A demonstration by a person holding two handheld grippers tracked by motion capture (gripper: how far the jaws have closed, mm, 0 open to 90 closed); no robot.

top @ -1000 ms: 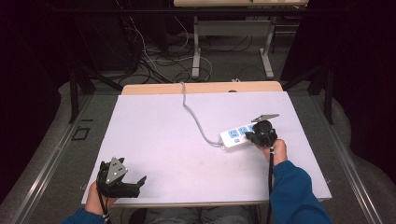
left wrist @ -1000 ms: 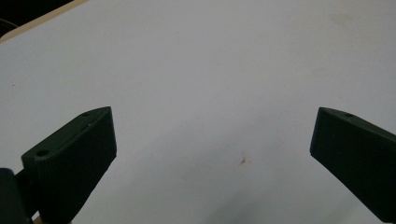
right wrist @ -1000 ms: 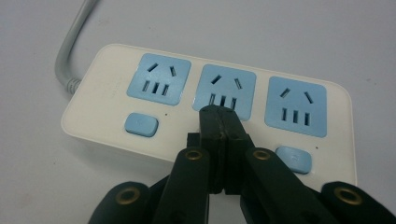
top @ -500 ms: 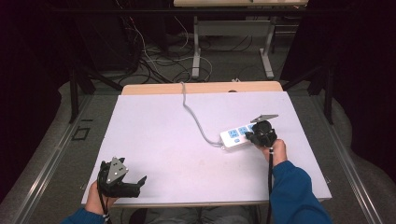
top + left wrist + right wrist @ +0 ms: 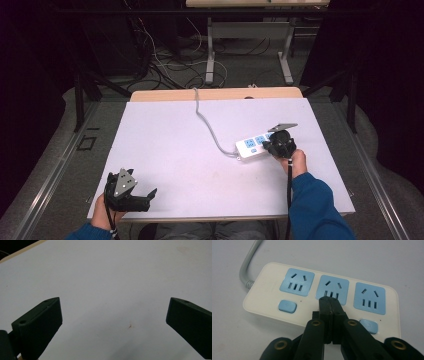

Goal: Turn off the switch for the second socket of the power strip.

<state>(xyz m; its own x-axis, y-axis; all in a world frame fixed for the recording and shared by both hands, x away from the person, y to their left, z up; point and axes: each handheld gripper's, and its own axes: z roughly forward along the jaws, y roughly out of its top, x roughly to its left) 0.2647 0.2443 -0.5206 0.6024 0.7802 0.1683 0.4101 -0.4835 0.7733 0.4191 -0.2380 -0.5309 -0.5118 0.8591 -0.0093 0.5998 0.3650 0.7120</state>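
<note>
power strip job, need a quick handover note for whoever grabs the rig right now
Right gripper: jaws shut, nothing between them, tips over the middle of the power strip, where a middle switch would sit between the two blue switches in sight; contact cannot be told.
Left gripper: jaws open, nothing held, at the near left corner of the table.
The strip lies at the right side of the table, its grey cord running off the far edge; all three sockets are free.
Done: right gripper lined up.
Left: probably press the middle switch, then back off.
</note>
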